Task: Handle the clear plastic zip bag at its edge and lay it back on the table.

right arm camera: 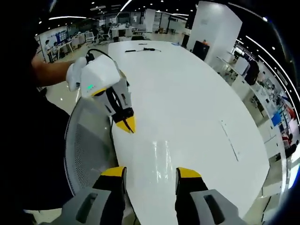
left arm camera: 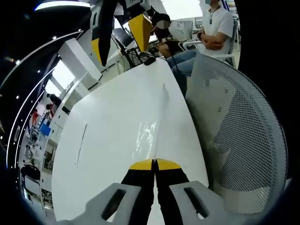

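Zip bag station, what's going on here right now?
A person works two handheld tongs over a white table. The left tongs are shut on the near edge of the clear zip bag, which lies flat on the table. The right tongs are open and hover just short of the bag. A mesh chair stands beside the table.

We see bag [left arm camera: 149, 136] flat on table [left arm camera: 108, 140], near edge beside mesh chair [left arm camera: 239, 136]. Left gripper [right arm camera: 125, 123] at bag's edge; right gripper [right arm camera: 151, 176] above bag. Cables [right arm camera: 140, 49] at table's far end.
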Demonstrator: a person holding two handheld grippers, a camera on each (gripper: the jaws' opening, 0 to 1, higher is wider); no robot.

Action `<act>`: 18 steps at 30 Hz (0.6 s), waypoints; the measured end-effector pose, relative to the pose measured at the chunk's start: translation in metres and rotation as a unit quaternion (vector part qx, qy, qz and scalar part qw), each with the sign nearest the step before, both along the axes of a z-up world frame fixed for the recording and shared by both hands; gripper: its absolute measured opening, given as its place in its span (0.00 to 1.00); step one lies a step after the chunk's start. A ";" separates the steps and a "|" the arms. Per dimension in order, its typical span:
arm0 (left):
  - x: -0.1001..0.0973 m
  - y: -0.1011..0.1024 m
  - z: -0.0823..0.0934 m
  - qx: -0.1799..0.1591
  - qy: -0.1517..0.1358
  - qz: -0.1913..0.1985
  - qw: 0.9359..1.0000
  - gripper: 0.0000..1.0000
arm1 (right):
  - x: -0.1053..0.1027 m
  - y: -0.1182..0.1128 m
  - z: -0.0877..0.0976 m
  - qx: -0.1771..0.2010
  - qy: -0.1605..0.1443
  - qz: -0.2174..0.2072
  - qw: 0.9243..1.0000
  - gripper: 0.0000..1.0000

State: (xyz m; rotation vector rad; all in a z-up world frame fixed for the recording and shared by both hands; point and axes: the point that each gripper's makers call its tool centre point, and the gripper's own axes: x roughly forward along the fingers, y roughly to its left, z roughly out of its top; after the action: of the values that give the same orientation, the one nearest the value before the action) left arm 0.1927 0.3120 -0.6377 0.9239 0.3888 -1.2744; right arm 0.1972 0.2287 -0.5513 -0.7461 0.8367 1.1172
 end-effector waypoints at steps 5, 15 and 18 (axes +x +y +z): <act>0.000 -0.001 0.003 -0.001 -0.002 0.000 1.000 0.00 | 0.001 0.002 -0.011 -0.012 0.005 0.010 1.000 0.40; -0.001 -0.001 0.003 0.001 -0.001 -0.001 1.000 0.00 | 0.001 0.006 -0.022 -0.024 0.001 0.017 1.000 0.39; -0.001 -0.002 0.003 0.001 0.001 -0.001 1.000 0.00 | -0.001 0.007 -0.028 -0.026 0.005 0.018 0.999 0.39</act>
State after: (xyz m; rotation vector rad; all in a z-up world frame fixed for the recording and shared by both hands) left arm 0.1913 0.3104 -0.6352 0.9253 0.3913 -1.2770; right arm 0.1961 0.2355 -0.5791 -0.8027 0.8672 1.1359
